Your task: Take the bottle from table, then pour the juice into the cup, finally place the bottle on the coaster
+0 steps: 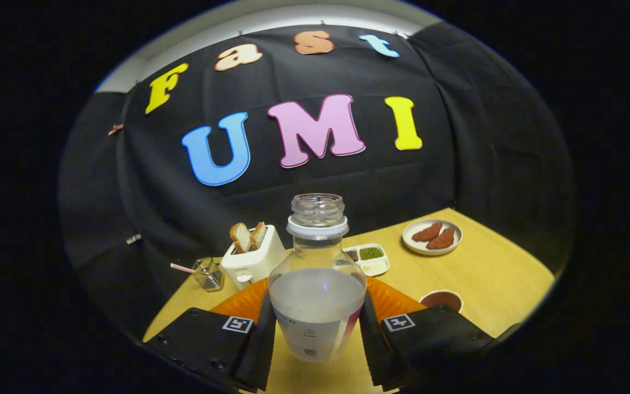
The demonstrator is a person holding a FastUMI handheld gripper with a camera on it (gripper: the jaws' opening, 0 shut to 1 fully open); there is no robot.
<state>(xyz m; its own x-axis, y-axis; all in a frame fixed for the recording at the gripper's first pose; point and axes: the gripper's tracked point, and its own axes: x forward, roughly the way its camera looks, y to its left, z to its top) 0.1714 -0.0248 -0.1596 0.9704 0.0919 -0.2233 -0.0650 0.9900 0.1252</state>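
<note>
The clear bottle (318,284) stands upright and uncapped, about half full of cloudy liquid. An orange coaster (397,298) lies just behind it, and the cup (442,300) sits to its right.

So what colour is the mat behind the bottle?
Orange mat, ribbed, best seen in the gripper view beyond the claw.
</note>
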